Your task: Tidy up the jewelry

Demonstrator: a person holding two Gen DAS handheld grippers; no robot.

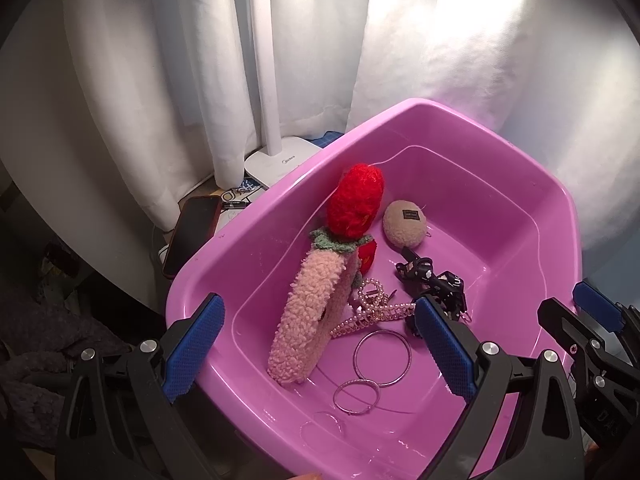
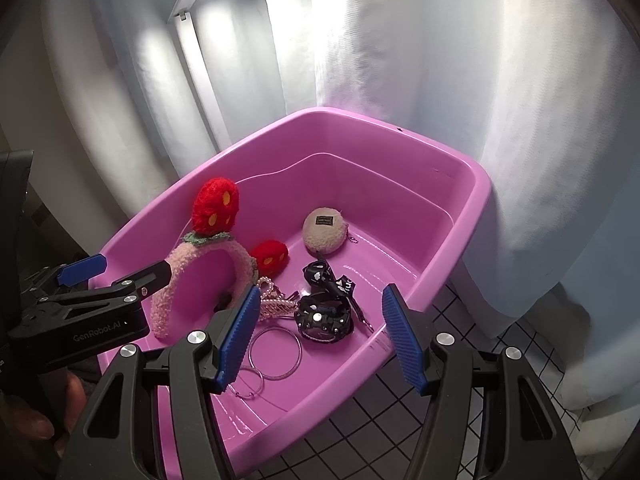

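Observation:
A pink plastic tub (image 1: 256, 248) (image 2: 452, 248) holds the jewelry. In it stand a fluffy pink headband with red strawberries (image 1: 312, 312) (image 2: 204, 256), a beige plush ball (image 1: 405, 224) (image 2: 325, 230), a black watch and strap (image 1: 436, 280) (image 2: 324, 316), a pearl hair claw (image 1: 372, 308) (image 2: 276, 300) and thin silver bangles (image 1: 382, 358) (image 2: 276, 348). My left gripper (image 1: 320, 348) is open over the tub's near end, holding nothing. My right gripper (image 2: 320, 336) is open above the watch, holding nothing. The left gripper also shows in the right wrist view (image 2: 116, 270).
White curtains hang behind the tub. A white lamp base (image 1: 280, 160) and a dark phone (image 1: 192, 232) lie to the tub's left. A black grid-patterned mat (image 2: 400, 420) lies under the tub.

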